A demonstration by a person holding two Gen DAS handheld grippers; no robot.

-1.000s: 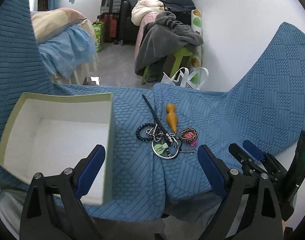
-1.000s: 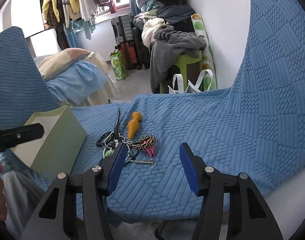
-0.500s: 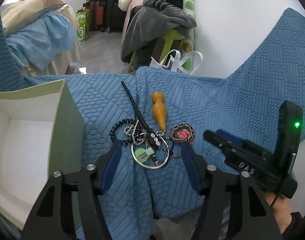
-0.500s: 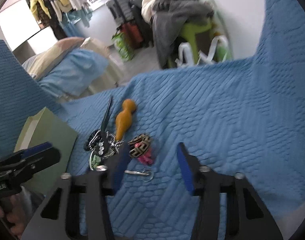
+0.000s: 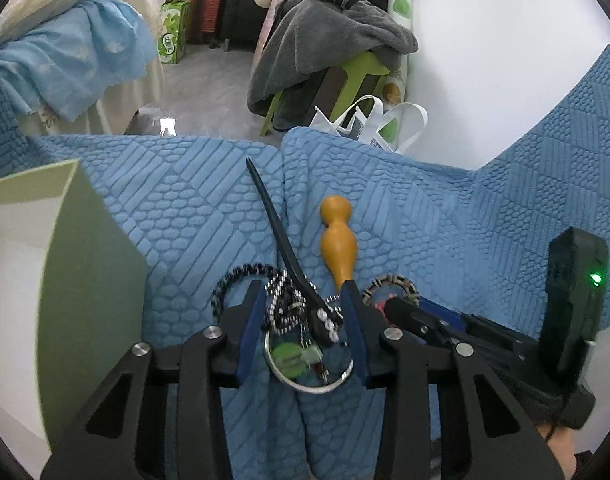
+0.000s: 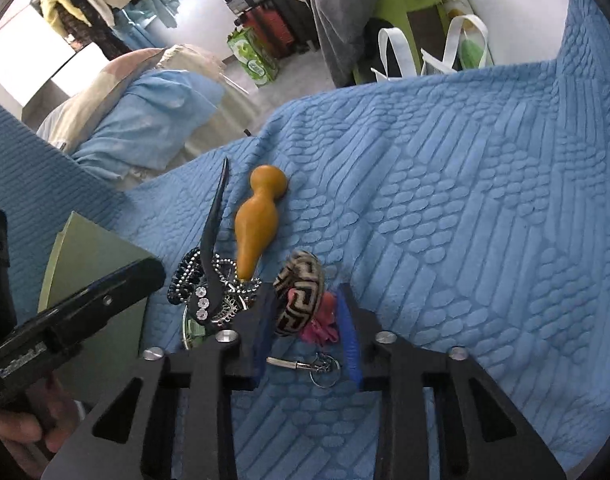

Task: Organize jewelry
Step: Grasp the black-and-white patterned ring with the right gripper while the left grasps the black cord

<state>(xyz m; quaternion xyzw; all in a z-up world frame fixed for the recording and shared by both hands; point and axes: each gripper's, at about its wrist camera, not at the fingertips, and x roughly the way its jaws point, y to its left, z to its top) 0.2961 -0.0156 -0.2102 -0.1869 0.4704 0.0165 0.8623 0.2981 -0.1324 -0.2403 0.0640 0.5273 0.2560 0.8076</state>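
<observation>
A tangle of jewelry lies on the blue quilted cover: a black hair stick with rhinestones [image 5: 289, 256], a black beaded bracelet [image 5: 233, 280], a silver hoop with a green charm [image 5: 301, 364], an orange gourd pendant [image 5: 337, 240] and a black-and-tan patterned ring with pink tassel [image 6: 301, 296]. My left gripper [image 5: 303, 308] is open, its fingers either side of the hair stick and beads. My right gripper [image 6: 305, 304] is open, its fingers around the patterned ring. A small key ring [image 6: 321, 368] lies just behind it.
An open pale green box [image 5: 65, 264] with a white inside stands left of the jewelry. Beyond the cover's edge are a floor, a white tote bag [image 5: 369, 124], a green stool with grey clothes [image 5: 333, 44] and a bed [image 5: 65, 52].
Both grippers have moved forward and down onto the jewelry pile. Their jaws have narrowed, the left around the hair stick and beads, the right around the patterned ring.
</observation>
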